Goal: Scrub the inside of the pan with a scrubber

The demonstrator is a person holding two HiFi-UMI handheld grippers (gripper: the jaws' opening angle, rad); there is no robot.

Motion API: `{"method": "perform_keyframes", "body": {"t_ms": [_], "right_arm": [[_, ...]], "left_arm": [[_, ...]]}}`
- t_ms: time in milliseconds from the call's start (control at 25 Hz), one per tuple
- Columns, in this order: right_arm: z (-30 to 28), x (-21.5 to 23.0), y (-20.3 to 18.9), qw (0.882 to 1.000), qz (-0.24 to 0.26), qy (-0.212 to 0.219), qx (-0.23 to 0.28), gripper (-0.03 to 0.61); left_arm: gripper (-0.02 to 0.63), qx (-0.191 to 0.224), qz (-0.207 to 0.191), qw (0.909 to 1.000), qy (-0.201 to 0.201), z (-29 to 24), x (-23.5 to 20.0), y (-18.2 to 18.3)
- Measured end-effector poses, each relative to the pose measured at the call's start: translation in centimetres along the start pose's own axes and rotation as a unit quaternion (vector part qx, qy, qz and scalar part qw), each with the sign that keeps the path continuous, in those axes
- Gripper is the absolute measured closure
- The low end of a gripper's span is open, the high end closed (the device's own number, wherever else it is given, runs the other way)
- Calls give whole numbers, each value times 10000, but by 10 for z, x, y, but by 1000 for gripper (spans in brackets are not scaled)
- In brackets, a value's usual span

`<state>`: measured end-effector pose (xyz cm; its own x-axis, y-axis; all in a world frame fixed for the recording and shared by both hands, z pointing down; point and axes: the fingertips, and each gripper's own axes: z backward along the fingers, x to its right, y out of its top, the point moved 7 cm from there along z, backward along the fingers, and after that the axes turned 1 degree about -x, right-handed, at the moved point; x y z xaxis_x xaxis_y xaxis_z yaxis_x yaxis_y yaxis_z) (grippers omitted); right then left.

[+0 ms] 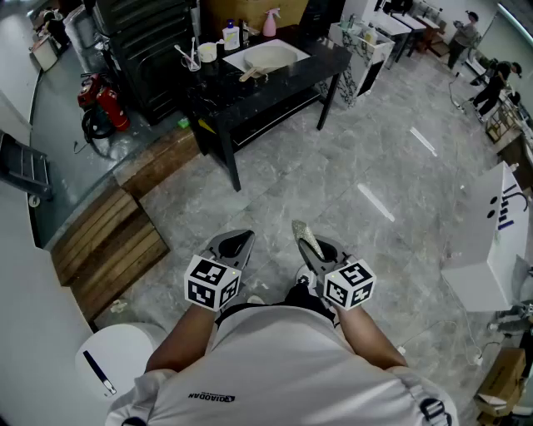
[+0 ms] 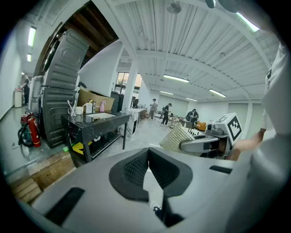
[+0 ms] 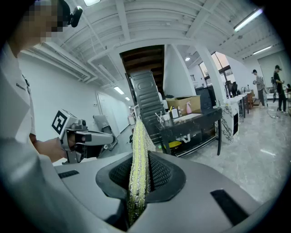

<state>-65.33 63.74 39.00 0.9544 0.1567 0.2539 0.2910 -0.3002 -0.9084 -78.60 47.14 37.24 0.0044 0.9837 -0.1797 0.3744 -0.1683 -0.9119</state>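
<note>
My right gripper (image 1: 315,247) is shut on a flat, glittery yellow-silver scrubber (image 1: 307,238) that sticks out past its jaws; in the right gripper view the scrubber (image 3: 138,164) stands on edge between the pads. My left gripper (image 1: 236,244) is shut with nothing in it, its pads meeting (image 2: 146,157). Both grippers are held close in front of my body, side by side. Far ahead, a black table (image 1: 325,60) carries a white sink (image 1: 266,56) with a pale round shape and a wooden handle (image 1: 253,74) in it. I cannot tell whether that is the pan.
Bottles, a pink sprayer (image 1: 271,21) and a cup with utensils (image 1: 206,52) stand by the sink. Red fire extinguishers (image 1: 103,103) and wooden pallets (image 1: 108,241) lie to the left. A white round bin (image 1: 117,354) is at my left, a white box (image 1: 491,241) at the right. People stand far back.
</note>
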Motion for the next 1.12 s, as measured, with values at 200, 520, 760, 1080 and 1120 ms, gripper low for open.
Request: {"method": "perform_keyframes", "body": {"t_ms": [200, 520, 760, 1080, 1120], "right_arm": [[2, -5, -3, 10000, -11, -9, 5, 505], [0, -14, 2, 9998, -82, 111, 138, 503], [-4, -15, 2, 9997, -101, 170, 117, 503], [-22, 5, 1, 9992, -288, 255, 122, 503], [-26, 9, 4, 9991, -287, 271, 131, 503]], "left_arm": [[598, 8, -54, 10000, -3, 4, 1, -2], [598, 20, -96, 10000, 17, 11, -2, -3], [598, -55, -42, 10000, -15, 9, -7, -8], [598, -206, -43, 9998, -24, -12, -20, -10], [598, -224, -41, 9997, -9, -16, -23, -9]]}}
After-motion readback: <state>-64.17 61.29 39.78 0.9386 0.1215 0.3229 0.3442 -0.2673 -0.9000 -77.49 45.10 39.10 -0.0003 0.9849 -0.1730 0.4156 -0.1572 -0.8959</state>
